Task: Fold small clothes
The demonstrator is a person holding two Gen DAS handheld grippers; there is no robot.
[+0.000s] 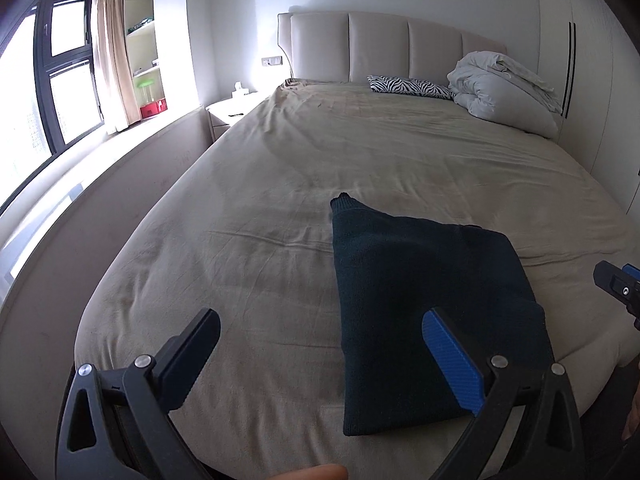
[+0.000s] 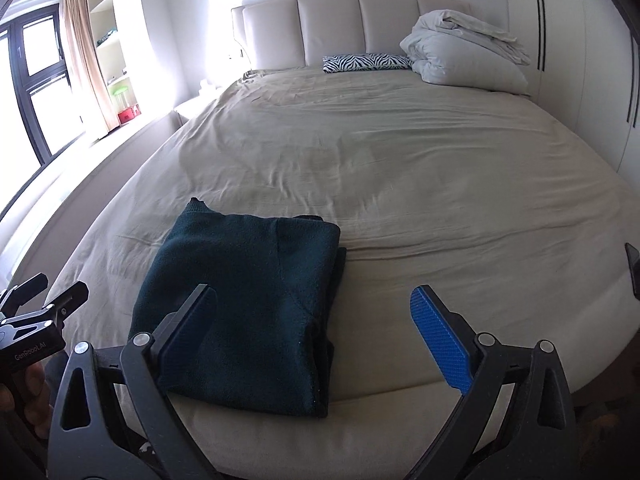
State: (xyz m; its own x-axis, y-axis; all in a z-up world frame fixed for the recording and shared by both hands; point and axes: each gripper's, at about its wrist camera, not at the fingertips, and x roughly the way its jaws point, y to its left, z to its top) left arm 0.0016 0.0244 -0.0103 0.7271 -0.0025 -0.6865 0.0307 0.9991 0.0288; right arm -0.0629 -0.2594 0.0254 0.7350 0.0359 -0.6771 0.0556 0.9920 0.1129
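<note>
Two views are given, the left wrist first. The left gripper [image 1: 320,354] is held above the near part of the bed [image 1: 280,184] with its jaws spread wide and nothing between them. A folded dark green sweater [image 1: 424,304] lies flat on the beige sheet near the foot edge of the bed, and its right part is crossed by the blue-padded finger [image 1: 452,364]. One corner of the sweater points toward the headboard [image 1: 380,46]. Wide bare sheet is seen to the left of the sweater and beyond it, up to a zebra-print pillow [image 1: 410,87] and a bundled white duvet [image 1: 504,88] at the head. Part of the right gripper [image 1: 618,290] is seen at the right edge, beside the sweater; whether it is open cannot be told from this view. A window [image 1: 60,80] and a nightstand [image 1: 232,114] are seen off the left side of the bed.

From the right wrist, the right gripper [image 2: 314,334] is shown with jaws wide apart and nothing held. The sweater [image 2: 244,312] lies left of centre, close to the foot edge, partly under the dark left finger [image 2: 188,332]. Open sheet stretches to the right of it and ahead. The left gripper [image 2: 40,304] is seen at the left edge, beside the sweater. A dark phone [image 2: 634,268] lies at the right edge of the bed [image 2: 400,152].
</note>
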